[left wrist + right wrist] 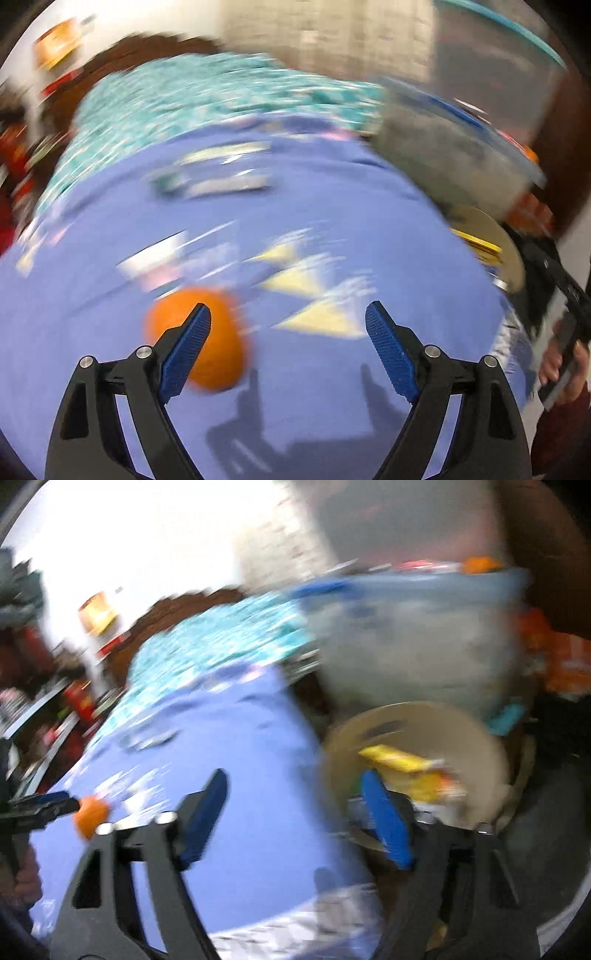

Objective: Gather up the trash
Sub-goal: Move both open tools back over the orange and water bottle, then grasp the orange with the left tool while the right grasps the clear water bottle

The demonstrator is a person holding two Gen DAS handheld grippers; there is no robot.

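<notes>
The cloth [314,206] over the surface looked like matt lavender fabric, lightly creased. The orange ball [218,350] seemed smooth and dull-finished. The left gripper [288,325] had matt black plastic arms, blue ribbed pads [388,343] with a rough grid texture, and shiny metal pins. The beige bin [417,720] appeared to be smooth plastic, and the yellow wrapper [395,758] inside it looked glossy.

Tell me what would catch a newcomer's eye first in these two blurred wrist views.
First the orange ball on the blue cloth, lying just behind the left finger of the open left hand-held gripper. Next, in the right wrist view, the round beige bin holding yellow wrappers, beyond the empty right hand-held gripper. Pale paper scraps lie ahead of the left one.
</notes>
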